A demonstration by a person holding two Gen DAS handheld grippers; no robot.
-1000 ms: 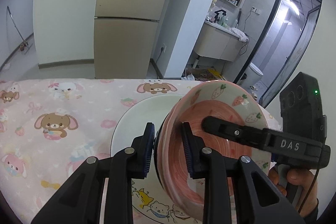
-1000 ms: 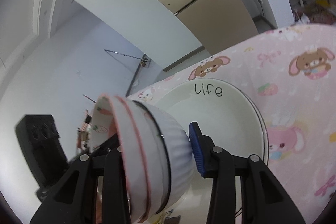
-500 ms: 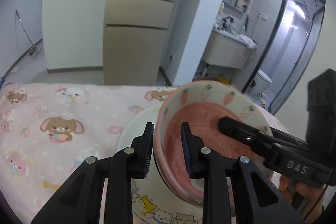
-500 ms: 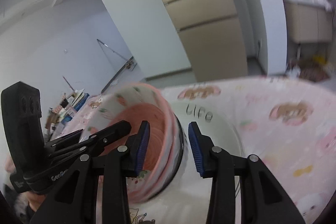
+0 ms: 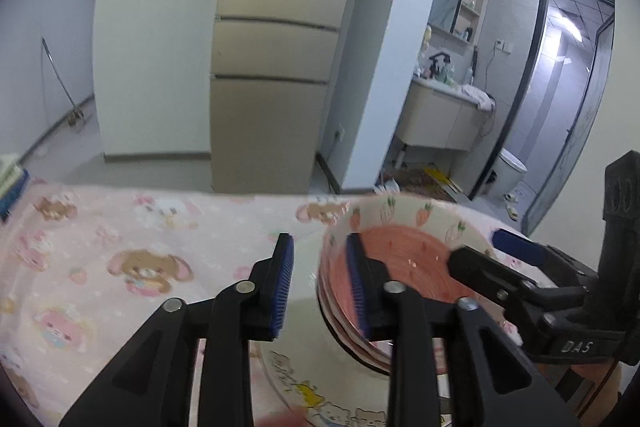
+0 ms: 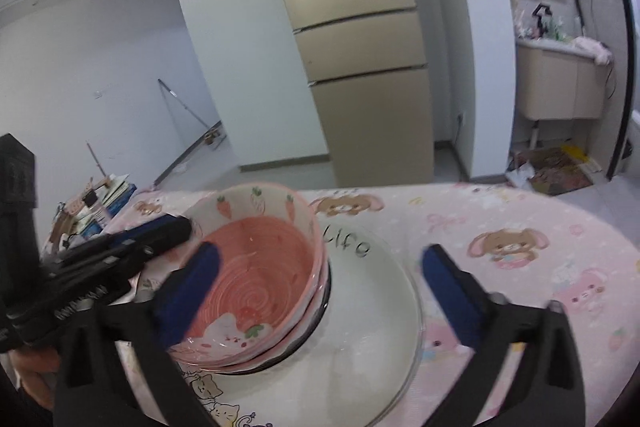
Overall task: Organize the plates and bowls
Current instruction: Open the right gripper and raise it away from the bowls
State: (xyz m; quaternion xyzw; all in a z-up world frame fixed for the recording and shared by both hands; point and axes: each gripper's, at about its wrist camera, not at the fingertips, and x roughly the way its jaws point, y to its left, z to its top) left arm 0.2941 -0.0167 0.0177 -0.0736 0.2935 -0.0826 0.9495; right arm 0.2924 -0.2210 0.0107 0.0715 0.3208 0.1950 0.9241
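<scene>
A pink bowl [image 5: 400, 259] [image 6: 260, 267] with carrots on its wall is nested in other bowls, the lowest white with a dark rim. The stack rests on a white plate [image 6: 360, 331] [image 5: 304, 311] lettered "Life". My left gripper [image 5: 320, 287] [image 6: 168, 233] straddles the stack's near-left rim. Its jaws are opening, with a gap between the outer pad and the bowl wall. My right gripper [image 6: 320, 291] [image 5: 480, 249] stands wide, its jaws opening. Its left finger hangs over the bowl's inside, its right finger over the plate, neither pressing.
A plate with cartoon cats [image 6: 208, 391] [image 5: 320, 399] lies under the white plate. The table has a pink cloth [image 6: 520, 247] printed with animals. Books and small items [image 6: 92, 203] sit at its far left end. A tall fridge [image 6: 360, 67] stands beyond. A hand [image 5: 592, 383] grips the right tool.
The bowl stack was tilted and pinched by both grippers; now it sits level on the plate. Both grippers have let go, the right one spreading wide, and both have lifted a little.
</scene>
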